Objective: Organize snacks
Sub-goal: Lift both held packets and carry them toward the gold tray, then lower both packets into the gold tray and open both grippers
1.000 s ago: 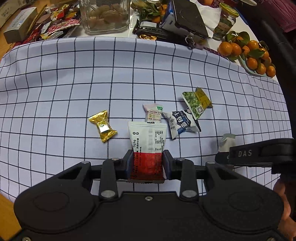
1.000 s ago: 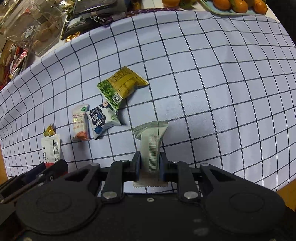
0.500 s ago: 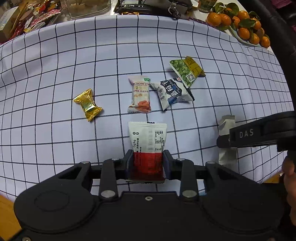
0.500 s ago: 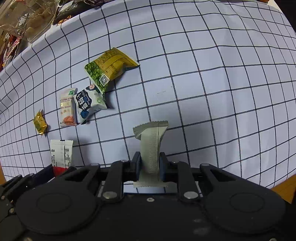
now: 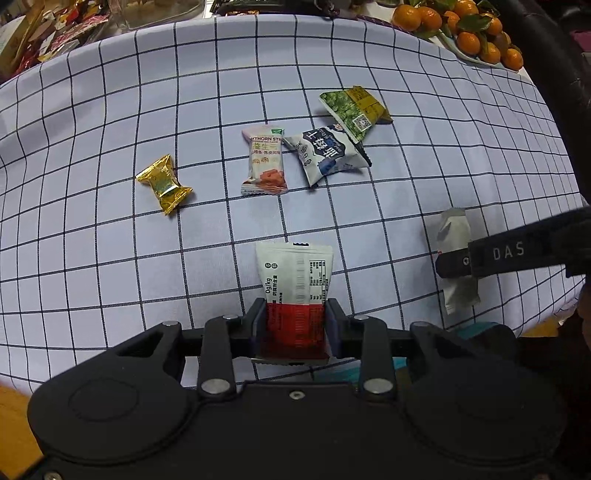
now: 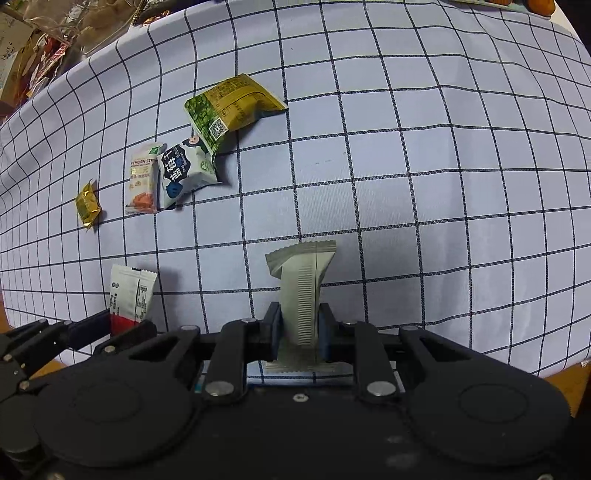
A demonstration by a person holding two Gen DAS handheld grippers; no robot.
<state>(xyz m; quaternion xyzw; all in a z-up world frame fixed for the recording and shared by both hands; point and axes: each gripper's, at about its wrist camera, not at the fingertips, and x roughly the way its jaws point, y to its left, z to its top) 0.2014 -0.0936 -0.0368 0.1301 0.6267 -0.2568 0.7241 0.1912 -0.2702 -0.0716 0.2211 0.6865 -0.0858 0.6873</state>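
My left gripper [image 5: 295,325] is shut on a white-and-red snack packet [image 5: 294,275], held above the checked cloth. My right gripper [image 6: 298,328] is shut on a grey-green snack packet [image 6: 301,280], which also shows at the right of the left wrist view [image 5: 455,236]. On the cloth lie a gold-wrapped candy [image 5: 163,184], a hawthorn stick packet [image 5: 264,160], a blue-and-white packet [image 5: 327,153] and a green-and-yellow packet [image 5: 352,109]. The same items lie at the left in the right wrist view, with the white-and-red packet [image 6: 131,295] at lower left.
A plate of oranges [image 5: 469,33] sits at the far right corner. Loose snack wrappers [image 5: 48,37] and a clear jar [image 6: 74,26] crowd the far left edge. The checked cloth [image 6: 424,166] ends at the table's near edge.
Both grippers have pulled back and risen, each still holding its packet. The snacks on the cloth look farther away and have not moved.
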